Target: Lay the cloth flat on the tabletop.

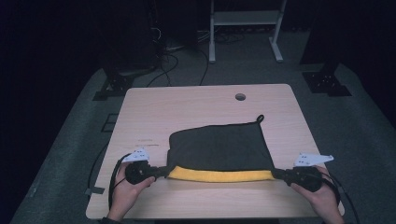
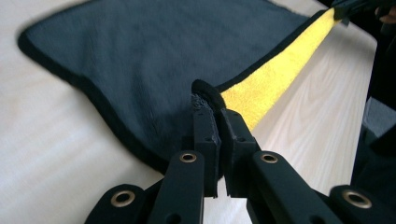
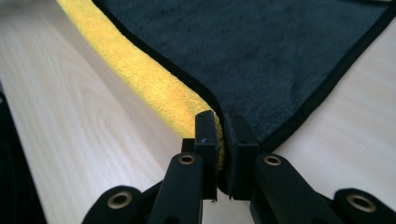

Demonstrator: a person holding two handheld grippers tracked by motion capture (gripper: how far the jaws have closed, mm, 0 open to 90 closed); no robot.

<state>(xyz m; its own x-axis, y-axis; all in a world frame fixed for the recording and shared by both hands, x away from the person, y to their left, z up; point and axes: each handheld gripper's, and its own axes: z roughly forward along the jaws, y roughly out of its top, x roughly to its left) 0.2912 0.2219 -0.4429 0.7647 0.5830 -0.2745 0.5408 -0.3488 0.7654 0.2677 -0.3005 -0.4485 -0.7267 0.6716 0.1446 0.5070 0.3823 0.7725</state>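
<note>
Near the counter's (image 1: 154,105) front edge, each hand-held gripper, left (image 1: 161,172) and right (image 1: 279,173), pinches a corner of the half-folded cloth (image 1: 219,147); judging by the yellow strip, the fold is unfinished.

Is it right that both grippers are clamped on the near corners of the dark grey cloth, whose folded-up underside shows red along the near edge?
Not quite: the underside strip is yellow, not red, as the high view shows. The rest holds: the left gripper and the right gripper are each shut on a near corner of the dark grey cloth.
</note>
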